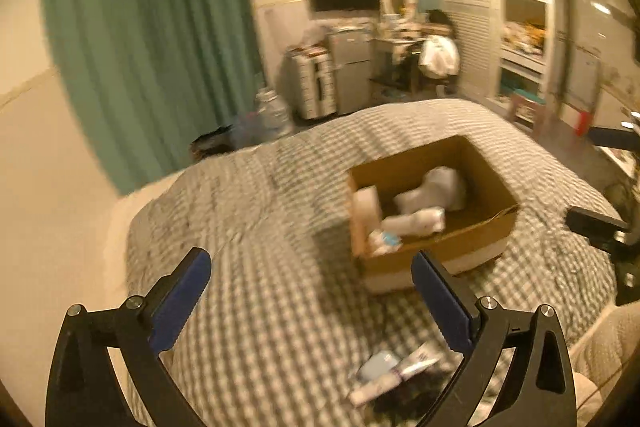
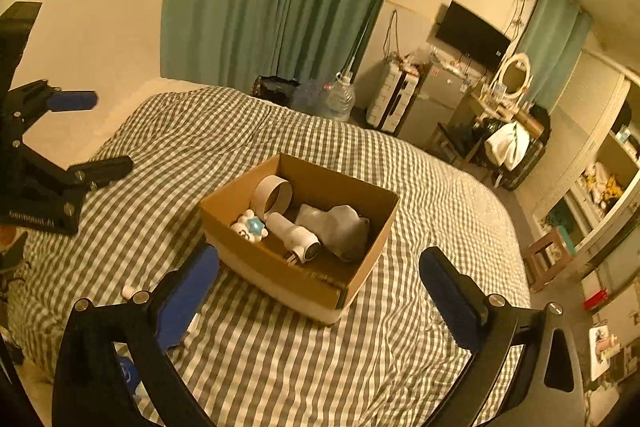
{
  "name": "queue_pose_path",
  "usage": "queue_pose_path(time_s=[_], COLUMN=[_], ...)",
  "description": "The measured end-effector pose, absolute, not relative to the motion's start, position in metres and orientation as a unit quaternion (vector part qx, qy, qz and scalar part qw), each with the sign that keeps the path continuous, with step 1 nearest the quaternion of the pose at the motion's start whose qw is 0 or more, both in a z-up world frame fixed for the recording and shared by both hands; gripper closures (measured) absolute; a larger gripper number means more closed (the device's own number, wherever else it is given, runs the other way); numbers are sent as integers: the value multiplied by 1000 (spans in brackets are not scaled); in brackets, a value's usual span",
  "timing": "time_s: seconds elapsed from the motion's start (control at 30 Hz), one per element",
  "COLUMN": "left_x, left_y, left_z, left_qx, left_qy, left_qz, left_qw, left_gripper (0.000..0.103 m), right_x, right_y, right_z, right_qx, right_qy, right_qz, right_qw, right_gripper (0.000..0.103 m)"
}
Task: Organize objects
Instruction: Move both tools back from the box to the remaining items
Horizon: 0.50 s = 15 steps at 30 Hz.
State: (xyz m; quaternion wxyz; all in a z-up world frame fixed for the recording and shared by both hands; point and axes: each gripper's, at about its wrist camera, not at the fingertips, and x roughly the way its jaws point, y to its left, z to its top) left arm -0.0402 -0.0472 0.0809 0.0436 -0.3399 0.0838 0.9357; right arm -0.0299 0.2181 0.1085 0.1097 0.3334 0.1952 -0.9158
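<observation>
While both claws gape empty, the cardboard box (image 2: 280,263) holds items

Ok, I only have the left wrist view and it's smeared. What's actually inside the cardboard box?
Observer: The right wrist view is sharp. The cardboard box holds a cardboard ring, a white toy with a blue star, a white cylindrical device and a folded grey cloth.
Operator: Is the ring lying flat?
Observer: No, it stands on edge near the box's far left corner.
Operator: Is the right gripper carrying anything?
Observer: No, the right gripper is wide open and empty, on the near side of the box.
</observation>
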Motion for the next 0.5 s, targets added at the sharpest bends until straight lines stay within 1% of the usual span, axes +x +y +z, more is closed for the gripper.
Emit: queue_pose_path(time_s=[0.1, 0.2, 0.37, 0.5], left_x=[-25, -8, 20, 40], left_y=[-66, -76, -77, -73], left_z=[59, 36, 1, -20], left_qx=[-358, -363, -360, -356], left_qy=[64, 52, 43, 51], left_qz=[932, 930, 931, 932], left_qw=[7, -16, -38, -51], left_gripper=[0, 0, 0, 0], right_x=[-10, 5, 23, 35], right_y=[207, 196, 178, 168], right_z=[94, 71, 23, -4], right_qx=[330, 343, 383, 402], right_qy=[214, 217, 206, 195], right_qz=[-913, -906, -887, -879], right_qw=[108, 121, 153, 167], right_gripper=[2, 2, 2, 2])
